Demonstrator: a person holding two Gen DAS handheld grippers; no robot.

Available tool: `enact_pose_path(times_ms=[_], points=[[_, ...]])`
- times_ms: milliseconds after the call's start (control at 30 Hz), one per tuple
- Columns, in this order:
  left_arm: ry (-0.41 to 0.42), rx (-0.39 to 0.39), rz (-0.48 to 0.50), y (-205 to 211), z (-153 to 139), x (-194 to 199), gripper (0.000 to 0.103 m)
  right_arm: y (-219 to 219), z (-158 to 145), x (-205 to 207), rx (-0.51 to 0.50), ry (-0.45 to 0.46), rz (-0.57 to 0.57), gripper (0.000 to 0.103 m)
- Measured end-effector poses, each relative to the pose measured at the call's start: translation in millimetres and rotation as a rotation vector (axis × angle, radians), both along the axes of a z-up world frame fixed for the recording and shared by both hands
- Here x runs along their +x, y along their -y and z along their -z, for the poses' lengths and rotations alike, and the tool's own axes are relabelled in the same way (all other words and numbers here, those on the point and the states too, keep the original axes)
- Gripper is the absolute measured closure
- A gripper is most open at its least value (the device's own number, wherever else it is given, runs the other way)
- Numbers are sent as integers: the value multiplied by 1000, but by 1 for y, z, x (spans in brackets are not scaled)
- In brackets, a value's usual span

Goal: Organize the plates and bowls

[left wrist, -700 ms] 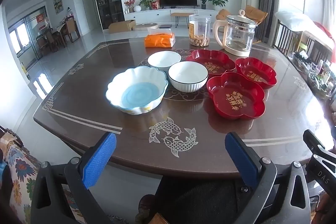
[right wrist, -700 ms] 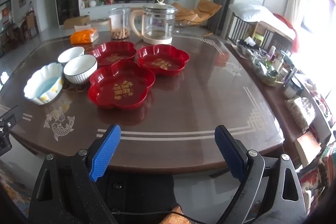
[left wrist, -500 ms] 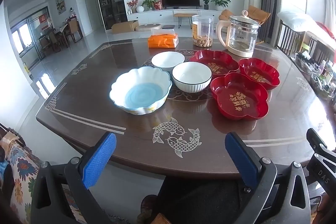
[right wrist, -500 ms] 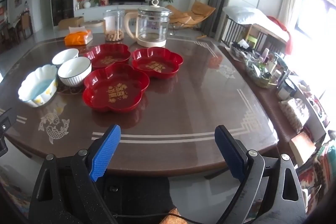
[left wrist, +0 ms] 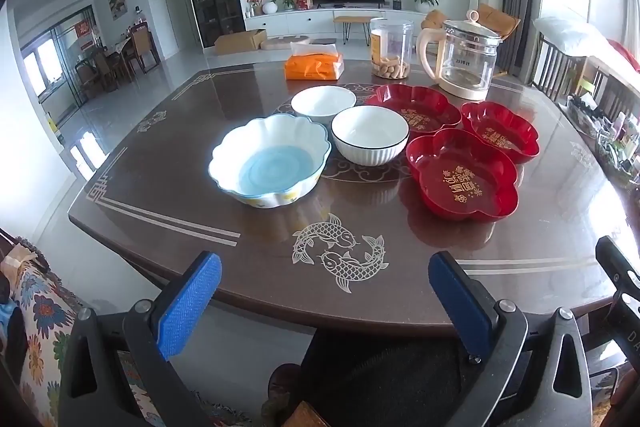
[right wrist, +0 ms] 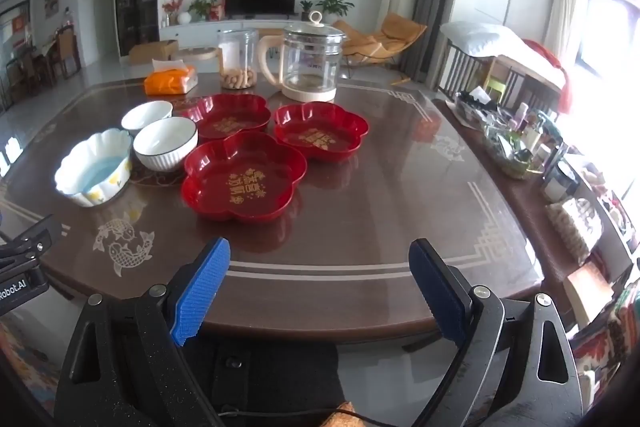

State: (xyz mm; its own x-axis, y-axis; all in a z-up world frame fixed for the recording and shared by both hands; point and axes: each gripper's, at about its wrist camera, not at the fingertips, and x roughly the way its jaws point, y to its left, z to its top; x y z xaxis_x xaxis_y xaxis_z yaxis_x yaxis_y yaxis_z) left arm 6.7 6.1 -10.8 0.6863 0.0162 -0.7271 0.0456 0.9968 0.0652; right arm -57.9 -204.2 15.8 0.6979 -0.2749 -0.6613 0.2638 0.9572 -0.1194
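On the dark table (left wrist: 168, 195) stand a scalloped white bowl with a blue inside (left wrist: 271, 161), two plain white bowls (left wrist: 370, 134) (left wrist: 323, 103) and three red flower-shaped plates (left wrist: 462, 178) (left wrist: 500, 131) (left wrist: 414, 109). In the right wrist view the nearest red plate (right wrist: 244, 179) lies ahead, the scalloped bowl (right wrist: 94, 169) to its left. My left gripper (left wrist: 324, 301) hangs open over the table's near edge, nothing between its blue pads. My right gripper (right wrist: 320, 289) is open too, short of the near edge and well back from the plates.
At the table's far side stand a glass kettle (left wrist: 466, 61), a clear jar of snacks (left wrist: 391, 47) and an orange tissue pack (left wrist: 314, 65). A cluttered side shelf (right wrist: 516, 143) runs along the right. A flowered cushion (left wrist: 36, 315) lies at lower left.
Both grippers have drawn a little closer to the table and the dishes look larger. Their jaws stay as wide as before; nothing was touched.
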Motion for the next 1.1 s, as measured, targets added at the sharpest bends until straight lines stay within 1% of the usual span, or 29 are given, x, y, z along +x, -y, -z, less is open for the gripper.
enact_pose_path(times_ms=[200,367,467,767,967,1100], points=[[-1,-1,-1,0,0,0,0,4,0,1,34,8,-2,10],[-19,-20,3,0,2,1,0,7,2,2,65,7,-11,10],[-17,-19,1,0,2,0,0,8,2,1,75,16,-24,10],[-20,2,5,4,3,-1,0,13,1,-1,103,51,-11,10],[-23,4,7,4,4,-1,0,11,5,1,81,32,-6,10],[-34,-1,2,3,5,-1,0,12,8,2,85,13,-3,10]])
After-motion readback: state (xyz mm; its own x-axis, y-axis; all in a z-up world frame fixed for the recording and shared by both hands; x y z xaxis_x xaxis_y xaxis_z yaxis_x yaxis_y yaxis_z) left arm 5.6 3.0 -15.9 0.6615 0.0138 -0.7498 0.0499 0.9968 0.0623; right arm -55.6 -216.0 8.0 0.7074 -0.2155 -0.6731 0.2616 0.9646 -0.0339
